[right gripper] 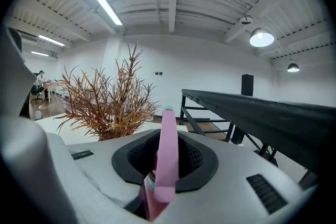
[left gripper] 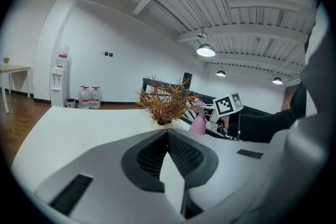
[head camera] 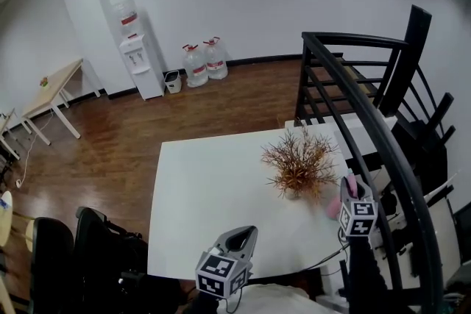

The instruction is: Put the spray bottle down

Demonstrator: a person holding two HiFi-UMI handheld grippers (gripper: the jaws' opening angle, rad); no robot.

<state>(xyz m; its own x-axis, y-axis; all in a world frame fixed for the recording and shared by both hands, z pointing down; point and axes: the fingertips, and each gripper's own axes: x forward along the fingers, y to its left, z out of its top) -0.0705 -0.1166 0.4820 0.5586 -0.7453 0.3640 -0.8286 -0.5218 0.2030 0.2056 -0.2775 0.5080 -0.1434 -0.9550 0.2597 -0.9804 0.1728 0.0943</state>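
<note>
The left gripper (left gripper: 168, 132) is hovering at the near edge of the white table (head camera: 206, 195), its jaws pressing together with nothing between them. To its right, the right gripper (right gripper: 169, 150) is clamping the pink spray bottle (right gripper: 167, 165), whose head is rising upright between the jaws. The bottle is sitting at the table's right side, just beside the dried plant (head camera: 298, 165); whether its base is touching the tabletop is unclear. A black railing (head camera: 368, 121) is running past the table's right edge. Farther off, across the wooden floor (head camera: 184, 106), a water dispenser (head camera: 140, 51) and two water jugs (head camera: 204, 62) are standing against the wall, with a side table (head camera: 55, 88) at the left.
</note>
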